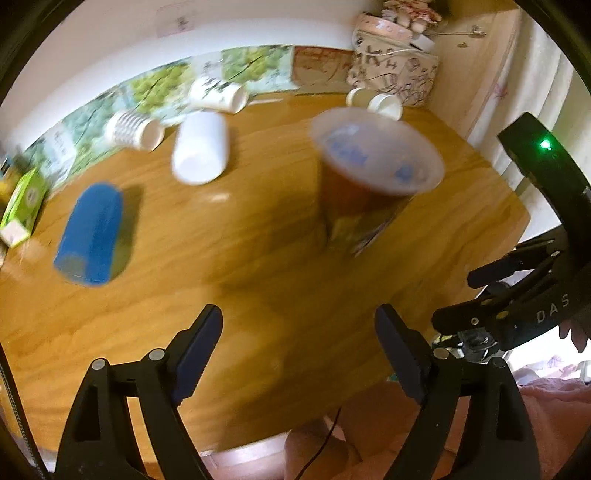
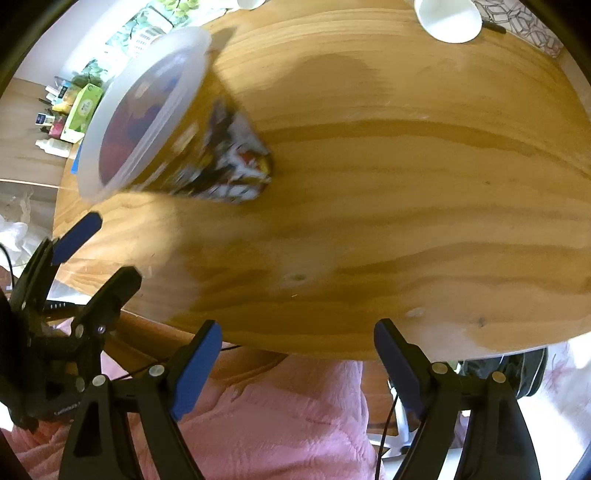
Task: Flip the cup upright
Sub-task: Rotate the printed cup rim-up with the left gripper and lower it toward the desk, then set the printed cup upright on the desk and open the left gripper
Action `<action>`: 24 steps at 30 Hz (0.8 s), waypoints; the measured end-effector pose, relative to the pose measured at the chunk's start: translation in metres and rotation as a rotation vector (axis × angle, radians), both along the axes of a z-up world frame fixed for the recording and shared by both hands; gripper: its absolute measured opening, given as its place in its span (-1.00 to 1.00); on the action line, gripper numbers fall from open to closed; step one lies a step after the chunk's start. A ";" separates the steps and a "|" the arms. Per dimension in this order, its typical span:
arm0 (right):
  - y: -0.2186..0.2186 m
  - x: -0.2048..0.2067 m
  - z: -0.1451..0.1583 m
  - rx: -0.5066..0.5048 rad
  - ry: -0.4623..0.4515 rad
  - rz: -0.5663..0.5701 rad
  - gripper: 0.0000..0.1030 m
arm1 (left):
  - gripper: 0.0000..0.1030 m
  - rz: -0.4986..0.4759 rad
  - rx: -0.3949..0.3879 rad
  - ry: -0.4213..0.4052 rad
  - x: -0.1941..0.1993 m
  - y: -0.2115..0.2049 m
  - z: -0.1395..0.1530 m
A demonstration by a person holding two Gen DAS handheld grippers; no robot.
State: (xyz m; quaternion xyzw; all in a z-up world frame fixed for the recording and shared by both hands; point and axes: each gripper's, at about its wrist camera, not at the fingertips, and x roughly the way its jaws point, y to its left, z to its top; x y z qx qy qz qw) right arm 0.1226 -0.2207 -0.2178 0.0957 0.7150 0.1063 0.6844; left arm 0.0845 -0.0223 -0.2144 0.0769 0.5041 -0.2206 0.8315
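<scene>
A printed cup with a translucent lid [image 1: 373, 173] stands upright on the wooden table [image 1: 258, 266], blurred; it also shows in the right wrist view [image 2: 177, 125]. My left gripper [image 1: 299, 354] is open and empty, over the table's near edge, short of the cup. My right gripper [image 2: 295, 373] is open and empty, back past the table's front edge; it shows in the left wrist view [image 1: 491, 295] at the right. Several other cups lie on their sides: a blue one [image 1: 92, 236], a white one [image 1: 201, 147], a ribbed one [image 1: 133, 131] and a patterned mug [image 1: 219, 94].
Two small paper cups [image 1: 376, 101] lie at the far right by a patterned box [image 1: 395, 74]. A green carton [image 1: 24, 206] sits at the left edge. A white cup [image 2: 448, 18] is at the far side in the right wrist view. Pink cloth [image 2: 277, 424] lies below the table edge.
</scene>
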 end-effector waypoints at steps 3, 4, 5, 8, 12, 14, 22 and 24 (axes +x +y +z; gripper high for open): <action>0.017 -0.010 -0.001 0.001 -0.014 -0.013 0.65 | 0.69 0.059 0.065 0.009 -0.005 0.024 -0.006; 0.023 -0.014 -0.001 0.000 -0.021 -0.015 0.65 | 0.69 0.081 0.091 0.012 -0.005 0.029 -0.009; 0.029 -0.018 -0.001 -0.002 -0.028 -0.017 0.66 | 0.69 0.109 0.118 0.021 -0.006 0.037 -0.012; 0.045 -0.031 0.002 -0.025 -0.061 -0.005 0.74 | 0.69 0.174 0.148 0.070 -0.005 0.060 -0.019; 0.063 -0.041 0.012 -0.041 -0.118 0.033 0.74 | 0.69 0.244 0.145 0.107 -0.004 0.087 -0.018; 0.072 -0.045 0.024 -0.057 -0.155 0.043 0.74 | 0.69 0.270 0.157 0.106 -0.002 0.093 -0.014; 0.079 -0.046 0.066 -0.104 -0.340 -0.027 0.97 | 0.69 0.301 0.083 0.082 -0.001 0.096 0.017; 0.075 -0.045 0.078 -0.104 -0.386 -0.052 0.97 | 0.69 0.293 0.038 0.071 -0.002 0.092 0.030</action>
